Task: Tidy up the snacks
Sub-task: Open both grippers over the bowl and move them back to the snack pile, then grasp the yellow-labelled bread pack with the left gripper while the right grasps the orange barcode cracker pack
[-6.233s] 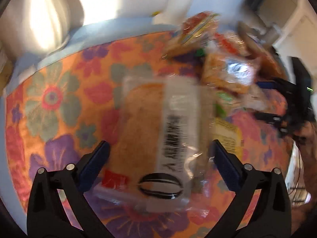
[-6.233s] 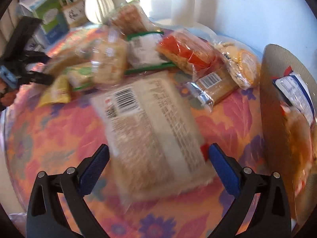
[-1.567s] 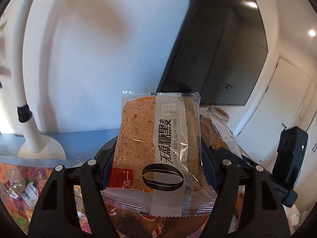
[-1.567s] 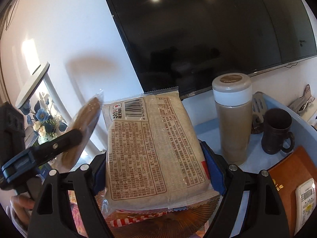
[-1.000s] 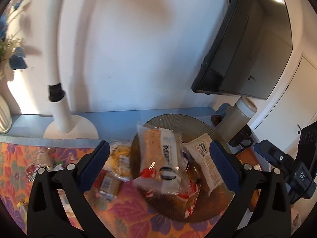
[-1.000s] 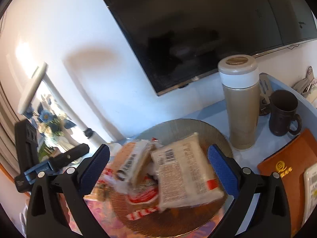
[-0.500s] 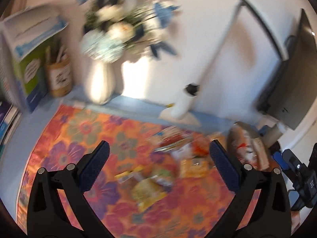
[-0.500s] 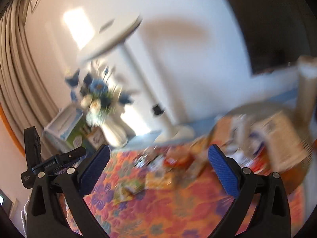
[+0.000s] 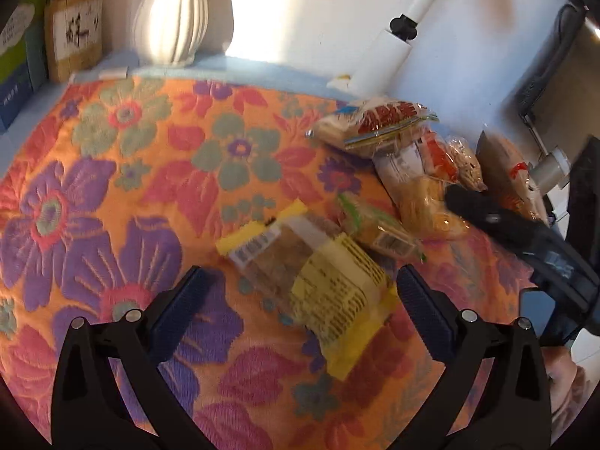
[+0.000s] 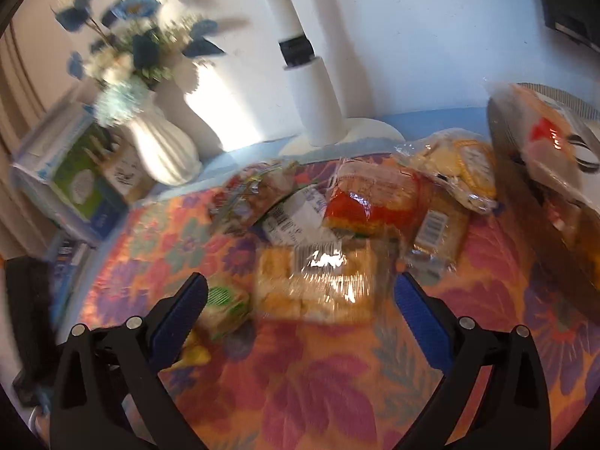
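Both tools hang spread wide and empty over the floral worktop (image 9: 112,157). The left tool (image 9: 298,292) frames a yellow-wrapped snack (image 9: 311,262); the right tool (image 10: 300,296) frames a clear pack of golden pastries (image 10: 318,281). More snack packets (image 10: 371,202) lie clustered beyond.

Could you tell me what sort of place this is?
Probably a home living room: a floral tablecloth strewn with snack packets, a white vase of flowers and a lamp base against the wall.
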`<state>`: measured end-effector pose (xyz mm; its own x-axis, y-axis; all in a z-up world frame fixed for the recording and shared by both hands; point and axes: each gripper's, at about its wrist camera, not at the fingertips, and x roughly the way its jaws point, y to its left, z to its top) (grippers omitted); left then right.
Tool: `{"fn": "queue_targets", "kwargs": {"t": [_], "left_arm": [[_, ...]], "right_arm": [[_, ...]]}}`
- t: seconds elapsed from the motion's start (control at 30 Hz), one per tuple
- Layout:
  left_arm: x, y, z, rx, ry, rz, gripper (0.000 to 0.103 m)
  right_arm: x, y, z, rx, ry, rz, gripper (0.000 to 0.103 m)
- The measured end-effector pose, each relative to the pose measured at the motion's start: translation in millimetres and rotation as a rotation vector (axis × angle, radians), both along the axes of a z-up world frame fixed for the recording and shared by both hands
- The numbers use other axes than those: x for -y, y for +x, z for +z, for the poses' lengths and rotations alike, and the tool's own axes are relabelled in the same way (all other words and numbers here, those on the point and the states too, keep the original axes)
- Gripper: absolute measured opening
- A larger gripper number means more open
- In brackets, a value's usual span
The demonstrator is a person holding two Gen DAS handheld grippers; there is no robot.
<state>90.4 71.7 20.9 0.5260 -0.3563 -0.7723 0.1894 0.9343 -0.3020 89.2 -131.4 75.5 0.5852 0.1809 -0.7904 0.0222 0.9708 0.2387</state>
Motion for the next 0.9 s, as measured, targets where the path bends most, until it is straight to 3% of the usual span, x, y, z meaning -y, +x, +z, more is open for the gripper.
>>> {"fn": "queue_targets", "kwargs": {"t": [0.03,0.07,0.1,0.2,0.9], "left_arm": [[7.7,-3.2,-3.7,0.048,0.048,0.001,0.1],[16.1,-6.5,-7.7,0.075,0.105,-0.008,0.1],[24.4,-6.8,-7.5,0.072,0.165,-0.014,0.1],[34.1,-3.7,-9.4,0.066,0.234,-0.016,0.1],[31.7,-3.0,-7.2,0.069,0.219,0.002,0.1]], "right_arm": [[-4.4,10.6,-22.3,-0.074,-0.019,-0.005,0.098],[-10.5,6.4,-22.0,-0.011,-0.072,-0.002,0.098],[-16.4,7.0,-23.3,-0.021,-0.102,0.008,0.098],[-11.3,7.3,-25.2,-0.021,-0.07,0.004,0.098],[-3.3,6.1,-22.7,0.003,-0.008,-0.007,0.098]]}}
